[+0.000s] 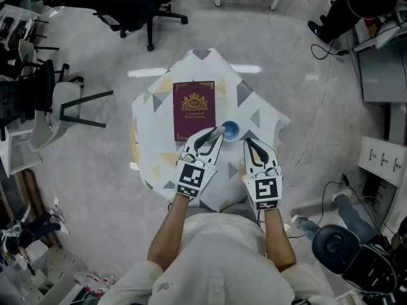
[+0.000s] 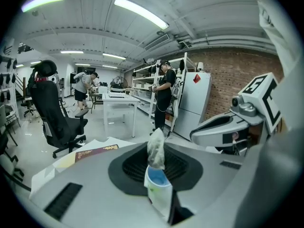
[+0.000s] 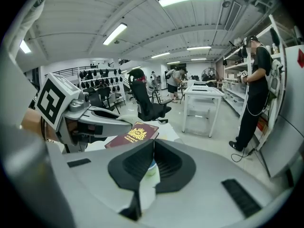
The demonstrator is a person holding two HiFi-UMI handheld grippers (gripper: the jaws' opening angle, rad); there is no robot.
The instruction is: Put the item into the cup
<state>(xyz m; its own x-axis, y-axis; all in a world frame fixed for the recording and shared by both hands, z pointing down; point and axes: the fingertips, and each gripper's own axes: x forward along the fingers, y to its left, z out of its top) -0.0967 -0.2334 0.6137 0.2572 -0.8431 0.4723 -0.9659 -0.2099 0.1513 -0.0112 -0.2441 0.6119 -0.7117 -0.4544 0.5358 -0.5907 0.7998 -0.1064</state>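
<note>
Two grippers: the left gripper (image 1: 218, 132) and the right gripper (image 1: 248, 142). One cup (image 1: 230, 130), blue inside. One crumpled grey item (image 2: 156, 148). One maroon book (image 1: 194, 110) with a gold crest. One small table (image 1: 149, 119) – cloth-covered, and the only one bearing things.

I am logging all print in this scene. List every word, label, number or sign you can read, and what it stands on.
Nothing can be quoted.
On the maroon book: a gold crest and gold lettering below it, too small to read.
On the left hand-held gripper and the right hand-held gripper: black-and-white square markers, patterns only, no words.
The crumpled wad held in the left one shows no print.
</note>
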